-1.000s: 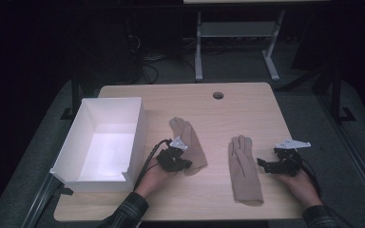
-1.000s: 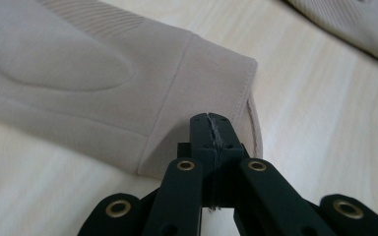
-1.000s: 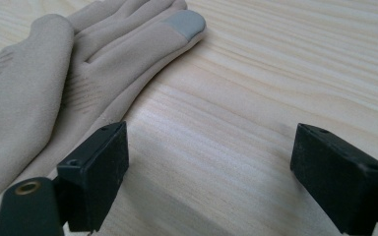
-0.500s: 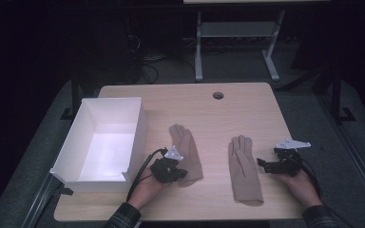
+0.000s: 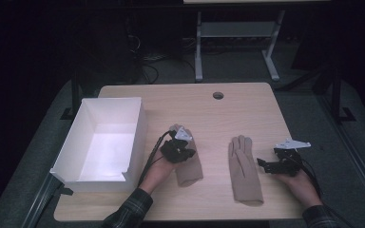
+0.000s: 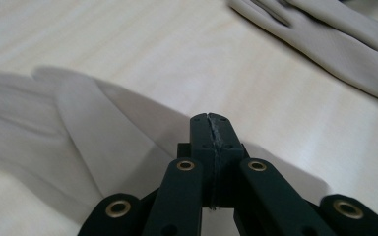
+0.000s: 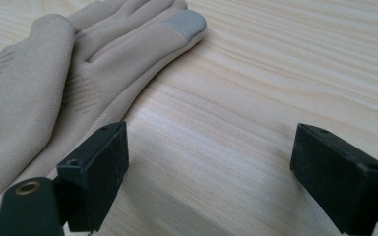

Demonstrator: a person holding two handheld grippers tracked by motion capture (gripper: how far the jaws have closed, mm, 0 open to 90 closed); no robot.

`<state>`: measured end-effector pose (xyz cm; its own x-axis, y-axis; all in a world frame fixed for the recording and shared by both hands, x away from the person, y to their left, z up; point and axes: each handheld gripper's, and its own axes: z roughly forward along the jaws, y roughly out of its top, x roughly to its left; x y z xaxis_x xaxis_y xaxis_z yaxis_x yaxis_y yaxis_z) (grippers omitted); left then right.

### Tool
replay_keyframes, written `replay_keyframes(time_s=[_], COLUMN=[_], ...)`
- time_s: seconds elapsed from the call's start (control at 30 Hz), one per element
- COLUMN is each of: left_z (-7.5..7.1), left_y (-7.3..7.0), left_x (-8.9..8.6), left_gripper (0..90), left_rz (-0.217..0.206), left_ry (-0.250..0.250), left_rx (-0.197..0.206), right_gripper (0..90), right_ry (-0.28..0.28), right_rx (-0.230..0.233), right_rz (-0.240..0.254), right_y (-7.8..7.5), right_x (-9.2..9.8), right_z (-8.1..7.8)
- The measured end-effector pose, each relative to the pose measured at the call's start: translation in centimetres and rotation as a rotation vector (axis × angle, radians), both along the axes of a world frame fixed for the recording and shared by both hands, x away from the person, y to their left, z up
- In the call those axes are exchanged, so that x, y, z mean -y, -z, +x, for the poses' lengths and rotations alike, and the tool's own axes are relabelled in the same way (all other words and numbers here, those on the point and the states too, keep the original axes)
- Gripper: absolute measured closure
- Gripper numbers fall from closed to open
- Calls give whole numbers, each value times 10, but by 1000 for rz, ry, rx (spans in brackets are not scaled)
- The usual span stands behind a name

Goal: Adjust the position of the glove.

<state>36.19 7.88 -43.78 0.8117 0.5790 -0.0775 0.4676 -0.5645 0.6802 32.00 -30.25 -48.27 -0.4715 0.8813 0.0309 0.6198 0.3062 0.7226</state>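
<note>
Gloves, two of them, beige, lie flat on the wooden table (image 5: 247, 109), well apart. The left glove (image 5: 188, 167) sits just beside the white box (image 5: 135, 137), with the left gripper (image 5: 178, 151) over its finger end. Seen from the left gripper view, the jaws are pressed fully together, the pads meeting in a thin seam. They hang above the left glove (image 6: 78, 137); blur on the cloth there makes it hard to say whether a fold is caught between them, though nothing seems to be. Beyond the tips, the other glove shows at the top right of that view.

The right glove (image 5: 244, 168) lies palm down, fingers pointing away from the person, cuff toward the table's near edge. The right gripper (image 5: 266, 165) rests just beside its right edge, held in the right hand (image 5: 298, 180). In the right gripper view the jaws stand spread wide over bare wood, nothing between them; the right glove (image 7: 44, 93) lies next to the left-hand jaw, and one fingertip bears a grey patch (image 7: 186, 23).

The box stands open at the table's left side, its floor bare.
</note>
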Motion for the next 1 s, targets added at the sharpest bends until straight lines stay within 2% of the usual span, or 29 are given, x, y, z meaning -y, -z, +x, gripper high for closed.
replay_keyframes(time_s=[0.17, 0.33, 0.37, 0.53, 0.73, 0.8, 0.9, 1.0], left_z=[17, 22, 21, 12, -4, -8, -14, -20], left_y=[9, 22, 23, 23, 21, 21, 23, 23], left_x=[4, 6, 6, 9, 17, 20, 26, 34], left_gripper=[897, 898, 898, 898, 898, 898, 898, 897], left_rz=[12, 49, 38, 38, 47, 42, 12, 17], left_ry=[-29, -19, -26, 8, 73, 95, 120, 162], left_rx=[-7, -30, -31, -38, -56, -62, -82, -84], right_gripper=[143, 143, 143, 143, 143, 143, 143, 143], right_ry=[0, -2, -2, -2, -2, -2, -3, -3], right_rx=[0, 0, 0, 0, 0, 0, -1, -1], right_rz=[0, 0, -1, 0, 0, 0, -1, -1], right_y=[0, 0, 0, 0, 0, 0, 0, 0], right_x=[0, 0, 0, 0, 0, 0, 0, 0], right_z=[0, 0, 0, 0, 0, 0, 0, 0])
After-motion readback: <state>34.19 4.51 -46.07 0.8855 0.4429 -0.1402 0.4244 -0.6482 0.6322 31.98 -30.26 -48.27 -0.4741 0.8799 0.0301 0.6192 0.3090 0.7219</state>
